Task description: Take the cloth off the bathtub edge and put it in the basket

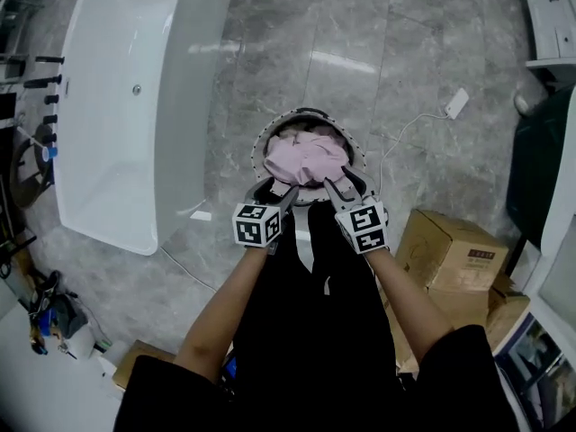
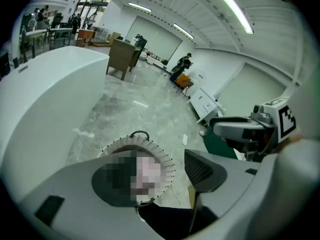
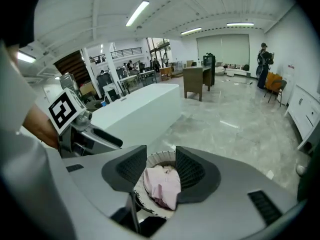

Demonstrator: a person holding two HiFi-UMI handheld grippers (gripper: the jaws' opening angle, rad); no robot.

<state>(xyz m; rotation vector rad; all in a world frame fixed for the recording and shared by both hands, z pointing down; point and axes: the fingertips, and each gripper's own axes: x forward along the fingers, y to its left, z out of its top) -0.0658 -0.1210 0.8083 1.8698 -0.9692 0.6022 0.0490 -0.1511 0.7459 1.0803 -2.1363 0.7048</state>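
Looking down in the head view: pink cloth lies bunched inside the basket, well clear of the bathtub. Left gripper and right gripper flank the near rim, about equally close.

Left gripper view: jaws wide apart, empty; basket ahead and below.

Right gripper view: jaws spread, empty; cloth lies beneath them, untouched.

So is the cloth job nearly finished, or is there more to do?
Looks essentially done: the pink cloth lies in the basket, and the bathtub edge is bare. Nothing is in hand; left gripper and right gripper hang open above the basket. Nothing visibly left.
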